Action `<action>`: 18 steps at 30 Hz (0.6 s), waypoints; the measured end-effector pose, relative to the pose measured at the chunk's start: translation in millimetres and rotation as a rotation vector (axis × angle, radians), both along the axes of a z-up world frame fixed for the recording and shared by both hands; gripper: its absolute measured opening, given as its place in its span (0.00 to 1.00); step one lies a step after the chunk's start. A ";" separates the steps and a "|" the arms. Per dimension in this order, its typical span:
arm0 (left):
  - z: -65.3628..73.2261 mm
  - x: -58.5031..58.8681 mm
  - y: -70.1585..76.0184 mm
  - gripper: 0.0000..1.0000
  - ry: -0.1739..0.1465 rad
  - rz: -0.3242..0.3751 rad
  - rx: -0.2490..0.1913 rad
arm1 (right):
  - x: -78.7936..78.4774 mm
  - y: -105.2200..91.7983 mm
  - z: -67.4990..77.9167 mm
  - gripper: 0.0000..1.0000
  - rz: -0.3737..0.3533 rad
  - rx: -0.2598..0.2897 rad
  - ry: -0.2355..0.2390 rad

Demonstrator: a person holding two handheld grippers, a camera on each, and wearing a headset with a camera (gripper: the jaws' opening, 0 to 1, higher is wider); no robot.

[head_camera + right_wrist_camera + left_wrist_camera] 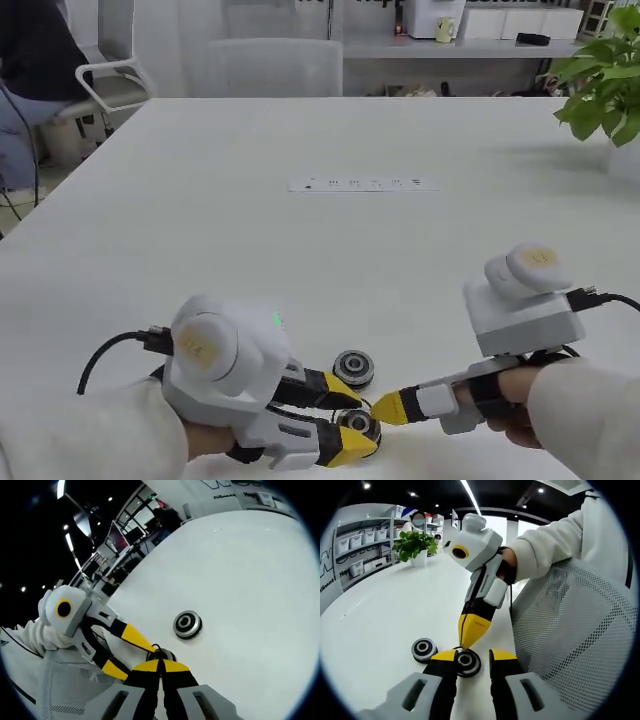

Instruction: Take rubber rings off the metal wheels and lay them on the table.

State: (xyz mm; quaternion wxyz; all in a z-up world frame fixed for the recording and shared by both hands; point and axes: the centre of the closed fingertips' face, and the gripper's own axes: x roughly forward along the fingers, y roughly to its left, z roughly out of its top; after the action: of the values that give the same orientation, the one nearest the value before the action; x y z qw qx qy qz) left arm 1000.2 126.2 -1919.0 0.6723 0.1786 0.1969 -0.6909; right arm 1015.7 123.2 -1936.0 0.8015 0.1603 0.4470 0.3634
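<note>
While the left gripper (474, 655) lies low at the near edge of the white table (300, 250), its two yellow-tipped jaws stand parted around a metal wheel (468, 663) that rests flat on the tabletop. In the left gripper view the wheel touches one jaw, and a narrow gap shows between it and the other, so the jaws bracket it rather than clamp it. The right gripper (160, 666) comes in from the opposite side, its jaws pressed together into a single yellow point that meets the rim of that same wheel. In the right gripper view a thin black loop, the rubber ring (156, 647), stands just past the closed tips and looks caught between them; how much of it is off the wheel cannot be told, since the tips hide most of the wheel. A second wheel (353, 366), dark-rimmed with a bright hub, lies flat just beside the first, apart from both grippers and touched by neither. In the head view a white-sleeved arm holds each gripper. Farther back on the table lies a pale label strip (362, 184), and a green plant (605, 90) stands at the far right edge.
</note>
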 end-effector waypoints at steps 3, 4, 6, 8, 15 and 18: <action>7.0 -0.1 1.3 0.26 -0.007 -0.005 -0.004 | 0.5 -0.1 0.7 0.00 -0.002 0.002 -0.001; 9.8 -0.6 2.3 0.28 0.002 -0.003 -0.004 | 0.6 -0.1 1.1 0.00 -0.002 0.003 -0.002; 13.0 0.0 3.0 0.32 0.006 0.000 -0.012 | 0.7 0.0 1.4 0.00 -0.003 0.004 -0.002; 21.2 0.8 4.9 0.37 0.013 0.010 -0.028 | 1.6 -0.4 3.0 0.00 -0.006 0.007 -0.004; 40.9 0.0 10.4 0.54 -0.007 0.011 -0.058 | 4.9 -2.0 8.1 0.00 -0.025 0.026 -0.011; 48.0 0.4 11.5 0.55 -0.005 0.015 -0.076 | 6.4 -2.8 10.0 0.00 -0.029 0.030 -0.016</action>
State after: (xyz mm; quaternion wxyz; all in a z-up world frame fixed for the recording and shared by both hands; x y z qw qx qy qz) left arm 1000.5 137.7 -1871.0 0.6844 0.1528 0.1701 -0.6923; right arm 1022.1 120.4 -1926.0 0.8078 0.1757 0.4327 0.3595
